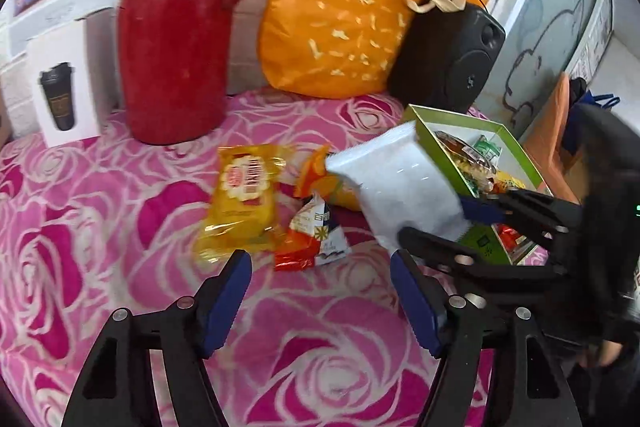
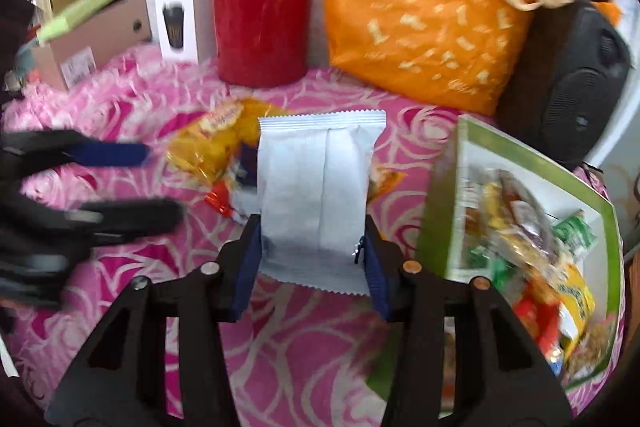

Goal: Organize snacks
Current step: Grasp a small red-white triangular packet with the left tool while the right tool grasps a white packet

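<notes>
My right gripper is shut on the lower end of a plain white snack packet, held upright above the pink rose-patterned cloth. In the left wrist view that packet hangs at the near-left corner of a green-rimmed box holding several snacks, with the right gripper clamping it. My left gripper is open and empty, just short of a red, white and blue packet. A yellow packet and an orange packet lie beside it on the cloth.
Along the back stand a red jug, an orange tote bag and a black speaker. A white carton with a cup picture is at the far left, a cardboard box beyond it.
</notes>
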A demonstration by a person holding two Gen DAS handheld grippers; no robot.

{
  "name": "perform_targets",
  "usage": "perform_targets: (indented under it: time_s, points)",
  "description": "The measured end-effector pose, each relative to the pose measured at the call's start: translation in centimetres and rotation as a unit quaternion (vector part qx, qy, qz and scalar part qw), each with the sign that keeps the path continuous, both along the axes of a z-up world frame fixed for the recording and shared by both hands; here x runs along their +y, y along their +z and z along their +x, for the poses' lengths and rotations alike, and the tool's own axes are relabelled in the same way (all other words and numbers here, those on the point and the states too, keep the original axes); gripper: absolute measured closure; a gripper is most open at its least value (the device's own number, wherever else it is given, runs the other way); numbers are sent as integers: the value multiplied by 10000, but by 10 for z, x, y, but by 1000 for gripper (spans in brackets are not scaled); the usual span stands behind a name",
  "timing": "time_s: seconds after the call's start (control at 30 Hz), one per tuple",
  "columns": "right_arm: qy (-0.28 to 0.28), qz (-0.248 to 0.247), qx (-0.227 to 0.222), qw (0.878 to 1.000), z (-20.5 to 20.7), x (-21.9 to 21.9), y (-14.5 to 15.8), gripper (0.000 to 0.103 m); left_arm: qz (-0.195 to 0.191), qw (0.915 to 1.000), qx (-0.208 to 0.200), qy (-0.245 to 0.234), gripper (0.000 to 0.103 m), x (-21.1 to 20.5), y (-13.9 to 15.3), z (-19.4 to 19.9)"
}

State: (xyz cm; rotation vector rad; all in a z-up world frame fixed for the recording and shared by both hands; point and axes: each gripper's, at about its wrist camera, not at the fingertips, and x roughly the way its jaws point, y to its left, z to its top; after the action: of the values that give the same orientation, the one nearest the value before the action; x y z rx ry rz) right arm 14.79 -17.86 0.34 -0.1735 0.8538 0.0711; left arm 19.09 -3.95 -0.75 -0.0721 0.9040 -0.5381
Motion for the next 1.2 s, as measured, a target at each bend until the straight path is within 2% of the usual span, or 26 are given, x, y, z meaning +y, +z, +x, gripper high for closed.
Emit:
perform_targets:
  time_s: [0.17,0.23,0.4,0.6,0.63,0.7,0.83,1.07,1.2]
  points:
    - [-253,270,-410,9985,-22,-22,29,55,8,9998,142,147,32,-16,-16,23]
    - [-370,238,-502,9978,-28,-31,36,55,92,9996,99,236,32,-20,-19,30]
    - [-673,264,-500,9961,-38,-53,39,55,417,9987,91,266,32,-32,-28,46]
    - [-943,376,-461,9938,-47,-72,35,55,743,9971,108,146,34,-42,-37,43]
    - [-950,384,-467,9936,-49,-74,35,55,857,9962,127,80,59,-45,-41,43]
    - [-946,422,-497,9934,-54,-76,37,55,853,9961,207,-40,62,-47,-44,41]
    - [-953,425,-641,9925,-69,-84,47,55,589,9979,270,-48,62,-42,-25,28]
    - [-1439,437,-1043,9831,-97,-131,80,55,262,9973,-509,-450,62,-68,60,-4]
    - [-1758,297,-1136,9774,-107,-159,91,55,37,9943,-676,-821,62,-104,90,-7]
